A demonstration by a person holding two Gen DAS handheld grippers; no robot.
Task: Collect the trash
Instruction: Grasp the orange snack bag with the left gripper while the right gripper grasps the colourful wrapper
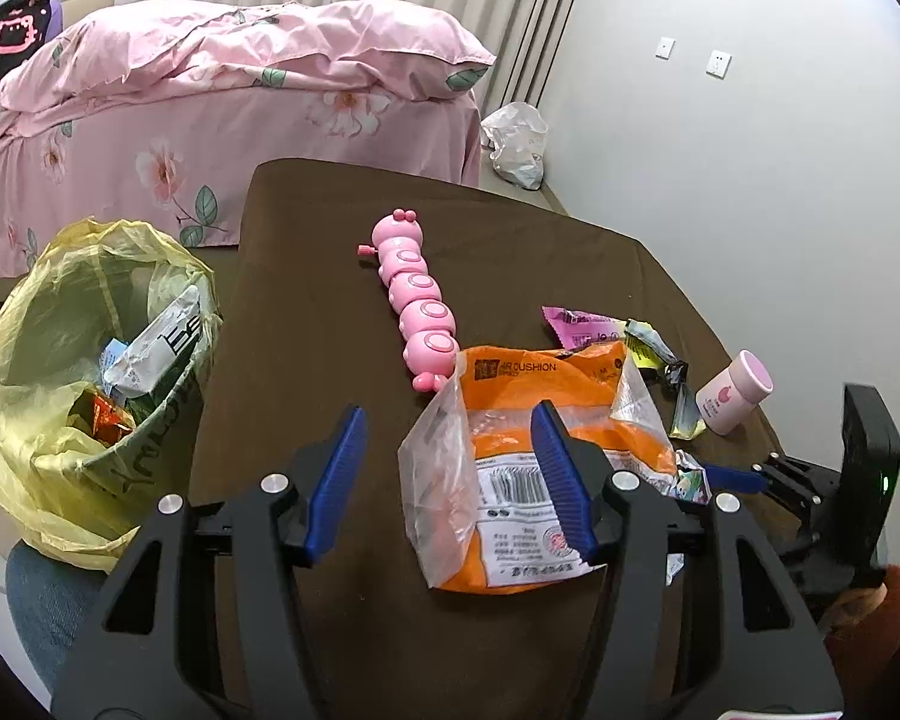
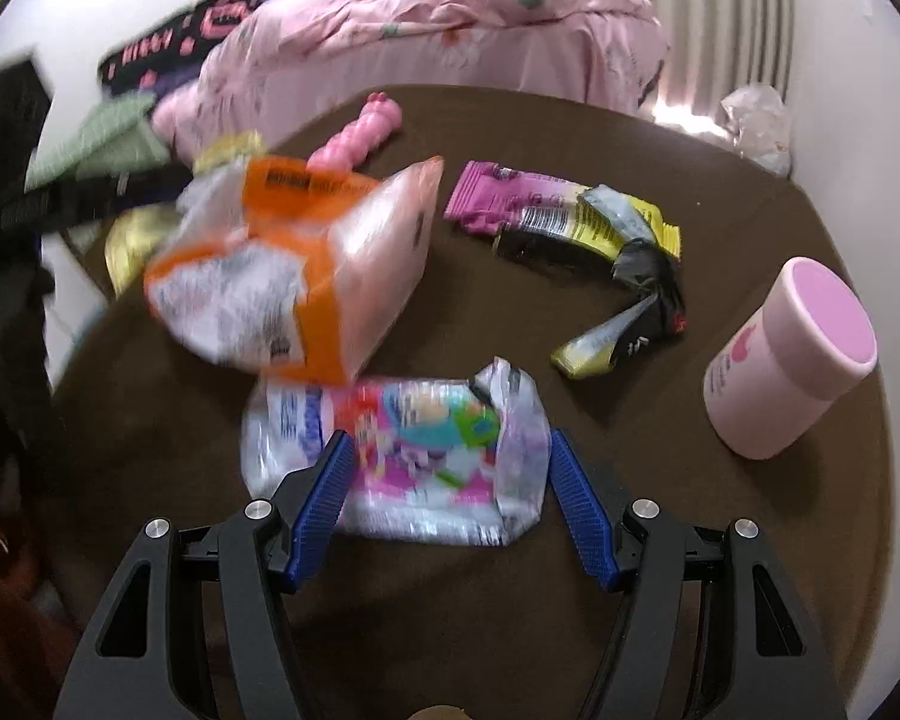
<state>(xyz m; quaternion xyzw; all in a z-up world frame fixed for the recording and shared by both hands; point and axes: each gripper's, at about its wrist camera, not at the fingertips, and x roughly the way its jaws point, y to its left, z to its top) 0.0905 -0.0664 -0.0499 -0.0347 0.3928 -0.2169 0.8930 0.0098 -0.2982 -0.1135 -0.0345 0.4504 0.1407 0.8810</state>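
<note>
1. Two grippers, both with blue ribbed pads. Left gripper: jaws parted, nothing held; its right pad overlaps the orange-and-clear plastic package lying flat below it, its left pad over bare cloth.
2. Right gripper: jaws spread wide to either side of a crumpled clear wrapper with cartoon print; pads not pressing it.
3. Orange package: long axis running away from the left gripper, clear open end nearest the pink segmented caterpillar toy.
4. Beyond: purple wrapper, yellow-and-black wrapper, touching; pink cylindrical bottle lying tilted near the right edge.
5. Brown cloth-covered table: bare along its left side.
6. Yellow-lined trash bin just beside the left edge, holding wrappers.
7. Pink floral bed behind.
</note>
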